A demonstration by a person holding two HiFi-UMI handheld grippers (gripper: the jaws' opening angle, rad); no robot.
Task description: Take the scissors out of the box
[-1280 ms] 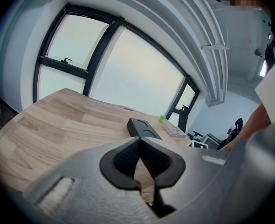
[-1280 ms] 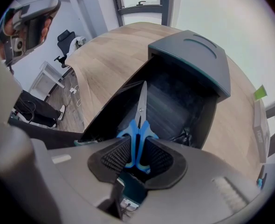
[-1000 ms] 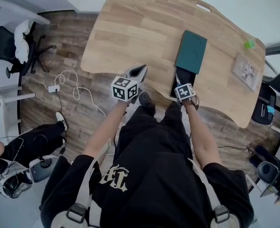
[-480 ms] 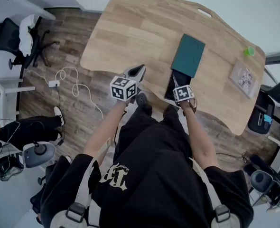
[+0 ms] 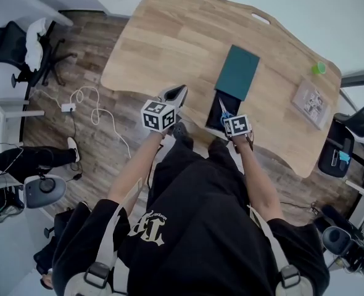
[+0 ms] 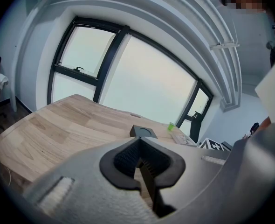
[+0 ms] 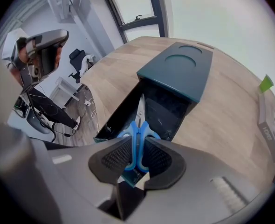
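Note:
A dark teal box (image 5: pixel 236 73) lies on the wooden table (image 5: pixel 169 36), its lid (image 7: pixel 179 71) slid back off the black tray (image 7: pixel 163 108). My right gripper (image 7: pixel 138 146) is shut on the blue handles of the scissors (image 7: pixel 138 134), which hang just above the tray's near end with the blades pointing toward the lid. From the head view the scissors (image 5: pixel 223 110) show just ahead of the right gripper (image 5: pixel 227 116). My left gripper (image 5: pixel 177 91) hovers over the table's near edge, left of the box, shut and holding nothing; its jaws (image 6: pixel 138 146) point across the table at the box (image 6: pixel 143 132).
A small green object (image 5: pixel 318 68) and a flat printed packet (image 5: pixel 310 100) lie on the table's right end. Office chairs (image 5: pixel 15 45) and a white cable (image 5: pixel 86 103) are on the floor at left. A seated person (image 5: pixel 9 165) is at far left.
The right gripper has risen, lifting the scissors up off the tray floor. The left gripper has drifted slightly and stays shut.

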